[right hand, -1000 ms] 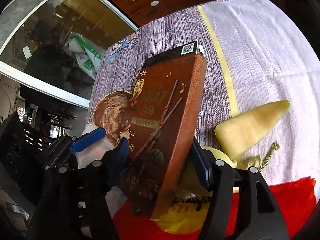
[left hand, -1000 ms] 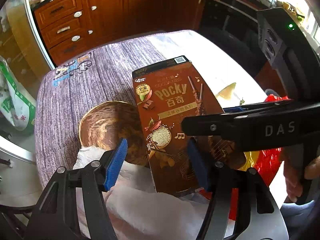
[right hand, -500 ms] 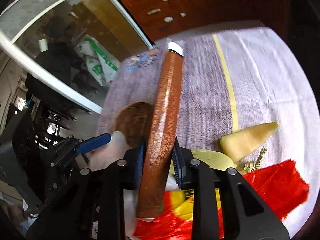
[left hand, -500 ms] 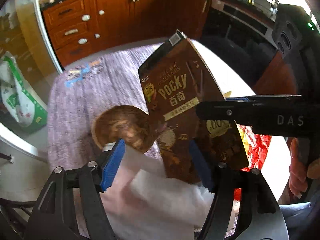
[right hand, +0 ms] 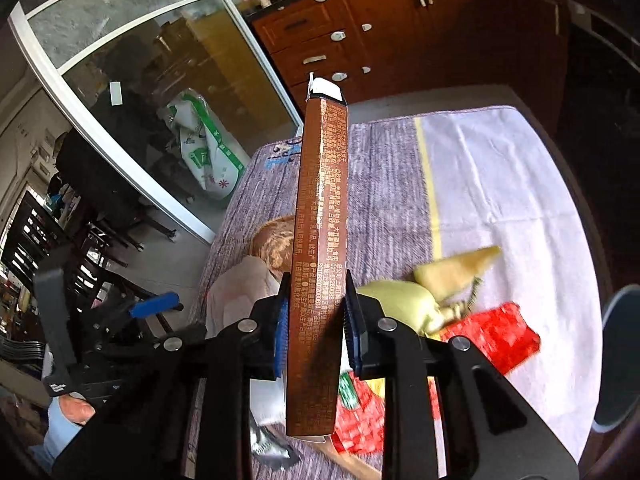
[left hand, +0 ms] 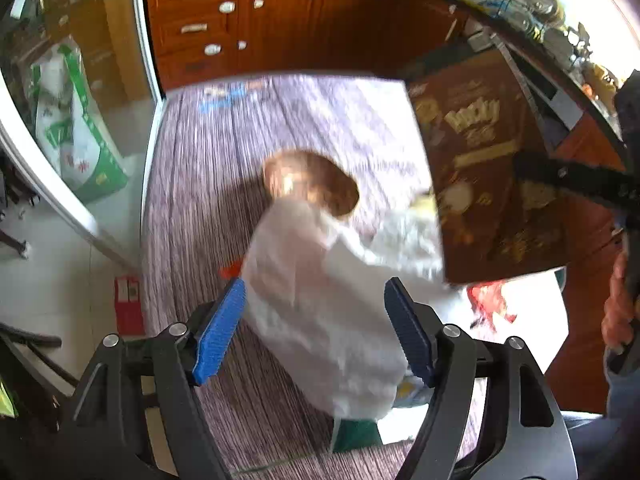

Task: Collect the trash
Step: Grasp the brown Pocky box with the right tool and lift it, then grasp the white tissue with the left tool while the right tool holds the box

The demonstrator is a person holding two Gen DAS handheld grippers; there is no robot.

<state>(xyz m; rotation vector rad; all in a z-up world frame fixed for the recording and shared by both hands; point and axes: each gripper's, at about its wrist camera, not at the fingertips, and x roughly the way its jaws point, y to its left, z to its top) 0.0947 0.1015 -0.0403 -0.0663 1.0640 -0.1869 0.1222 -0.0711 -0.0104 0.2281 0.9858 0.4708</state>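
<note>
Brown Pocky box [right hand: 320, 240]: clamped upright in my R tongs [right hand: 314, 320], above table [right hand: 500, 184]; L tongs [left hand: 316, 336] wide, empty.

brown box [right hand: 320, 240] with pale print, white end flap. cloth [right hand: 500, 184] half purple-grey streaks, half white, yellow stripe between. red wrapper [right hand: 500, 334]. pale yellow husk [right hand: 452, 270]. white bag [left hand: 320, 304]. mottled brown bowl [left hand: 316, 182]. blue pads [left hand: 218, 330] on black grippers. red-brown cabinets [right hand: 380, 28], white knobs.
</note>
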